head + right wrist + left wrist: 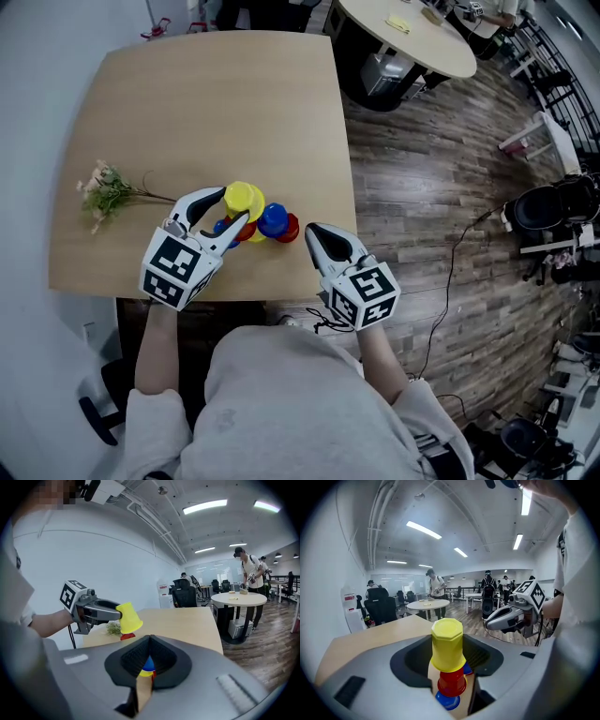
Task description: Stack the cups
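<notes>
As the task calls for nesting, the yellow cup (pixel 244 198) is carried mouth-down and clear of the surface (pixel 206 103), a pose judged suited to lowering it over another cup.

Item 1, left gripper (pixel 234 208): jaws spread wide and clamped on the sides of the yellow cup, which hangs above the group of cups near the front edge of the surface.

Item 2, red cup (pixel 451 681) and blue cup (pixel 447 699): on the surface, directly under the held cup in the left gripper view. They are the probable targets for it.

Item 3, second blue cup (pixel 272 218) and second red cup (pixel 289 228): just beside these, toward the right gripper. The blue one appears to sit on another yellow cup, which is partly hidden.

Item 4, right gripper (pixel 317 234): jaws fully together, nothing between them. It hangs just beside the second red cup; whether it touches cannot be told. Judged to be standing by.

Item 5, flower sprig (pixel 105 192): lying well apart at the left of the surface, with no part in the task.
</notes>
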Demonstrator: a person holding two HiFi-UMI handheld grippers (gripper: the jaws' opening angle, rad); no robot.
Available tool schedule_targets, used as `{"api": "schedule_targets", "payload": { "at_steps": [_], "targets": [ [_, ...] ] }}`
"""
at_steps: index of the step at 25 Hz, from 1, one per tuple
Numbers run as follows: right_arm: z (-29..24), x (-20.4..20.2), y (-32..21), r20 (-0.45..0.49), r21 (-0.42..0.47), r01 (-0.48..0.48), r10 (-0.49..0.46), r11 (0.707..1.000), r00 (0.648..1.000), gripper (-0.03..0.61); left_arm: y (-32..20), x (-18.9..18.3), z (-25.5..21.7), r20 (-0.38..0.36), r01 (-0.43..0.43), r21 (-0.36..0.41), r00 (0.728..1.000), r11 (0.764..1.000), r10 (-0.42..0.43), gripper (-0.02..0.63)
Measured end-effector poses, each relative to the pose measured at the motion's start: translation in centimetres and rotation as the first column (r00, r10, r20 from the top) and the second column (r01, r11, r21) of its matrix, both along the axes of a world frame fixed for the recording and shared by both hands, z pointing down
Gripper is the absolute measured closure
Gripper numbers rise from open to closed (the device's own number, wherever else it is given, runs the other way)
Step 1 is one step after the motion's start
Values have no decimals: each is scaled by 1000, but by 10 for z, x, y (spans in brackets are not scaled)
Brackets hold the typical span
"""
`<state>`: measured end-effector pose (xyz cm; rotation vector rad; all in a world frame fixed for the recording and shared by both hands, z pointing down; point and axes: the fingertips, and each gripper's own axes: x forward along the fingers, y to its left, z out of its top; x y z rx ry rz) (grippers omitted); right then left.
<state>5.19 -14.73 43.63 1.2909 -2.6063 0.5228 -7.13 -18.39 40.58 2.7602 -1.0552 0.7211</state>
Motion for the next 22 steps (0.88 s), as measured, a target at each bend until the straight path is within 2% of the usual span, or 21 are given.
{"api": "schedule_targets", "payload": {
  "at_steps": [11,20,22],
  "targets": [
    [-4,16,23,5,7,-24,24,1000,1000,566,8,19,29,70,9,-67,998,998,-4,405],
    [-3,25,26,6,1,-53,53,999,999,566,6,21,31,70,-10,-56,997,998,14,393],
    [-3,25,26,6,3,-53,53,999,999,566,7,21,32,77,-18,-57,997,998,22,370]
  ]
}}
